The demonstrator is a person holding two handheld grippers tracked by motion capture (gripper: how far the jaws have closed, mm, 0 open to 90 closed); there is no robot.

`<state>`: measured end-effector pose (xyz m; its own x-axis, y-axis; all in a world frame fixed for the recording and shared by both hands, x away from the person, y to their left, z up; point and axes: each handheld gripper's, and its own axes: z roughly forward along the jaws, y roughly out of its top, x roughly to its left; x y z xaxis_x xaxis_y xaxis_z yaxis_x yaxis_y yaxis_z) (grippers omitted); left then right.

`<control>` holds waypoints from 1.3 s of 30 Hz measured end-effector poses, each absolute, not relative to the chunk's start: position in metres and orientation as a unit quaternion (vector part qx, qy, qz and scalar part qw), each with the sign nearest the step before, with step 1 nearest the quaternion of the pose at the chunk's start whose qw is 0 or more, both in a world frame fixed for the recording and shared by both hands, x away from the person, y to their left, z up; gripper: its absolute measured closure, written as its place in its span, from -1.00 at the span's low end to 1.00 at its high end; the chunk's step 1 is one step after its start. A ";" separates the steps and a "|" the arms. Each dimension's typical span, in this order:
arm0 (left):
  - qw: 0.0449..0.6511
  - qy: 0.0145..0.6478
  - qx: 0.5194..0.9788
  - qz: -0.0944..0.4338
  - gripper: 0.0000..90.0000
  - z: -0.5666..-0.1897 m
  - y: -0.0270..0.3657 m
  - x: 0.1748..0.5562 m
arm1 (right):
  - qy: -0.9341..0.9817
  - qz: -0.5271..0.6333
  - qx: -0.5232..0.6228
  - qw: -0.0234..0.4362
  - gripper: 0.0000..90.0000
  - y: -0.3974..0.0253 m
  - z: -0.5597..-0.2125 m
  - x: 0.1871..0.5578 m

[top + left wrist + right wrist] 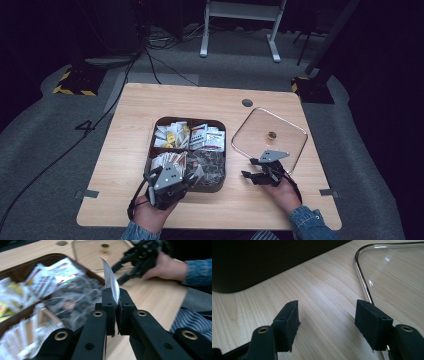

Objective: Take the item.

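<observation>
Closest to the person, the left gripper sits low over the near left corner of the brown tray, the hand wrapped round it from below. In the left gripper view its fingers are pressed together on a thin white sachet, which stands up on edge out of the top of the pinch, clear of the packets beneath it. Under and behind it lie the tray's compartments: clear-wrapped dark packets in the near right section, pale paper sachets in the near left, yellow and white ones at the far left, and red-and-white packets at the far right.

To the right, the right gripper rests low over the bare counter, between the tray and the glass lid. The right gripper view shows its fingers spread wide with nothing between them, only wood grain below, the lid's metal rim just beside the right-hand one and the tray's dark wall further off.

The lid lies flat on the counter, its small brass knob pointing up. Beyond it, near the far edge, is a round cable hole.
</observation>
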<state>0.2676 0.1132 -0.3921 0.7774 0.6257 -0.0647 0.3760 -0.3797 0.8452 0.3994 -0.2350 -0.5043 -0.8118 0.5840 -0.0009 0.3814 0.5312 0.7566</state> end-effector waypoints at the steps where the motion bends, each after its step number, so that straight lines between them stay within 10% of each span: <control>1: 0.466 0.306 0.820 0.134 0.92 -0.392 0.113 0.268 | 0.866 0.396 0.279 0.128 -0.21 -0.235 -0.504 0.399; 39: 0.350 0.256 0.897 0.087 0.91 -0.458 0.049 0.272 | 0.866 0.396 0.277 0.128 -0.21 -0.235 -0.504 0.399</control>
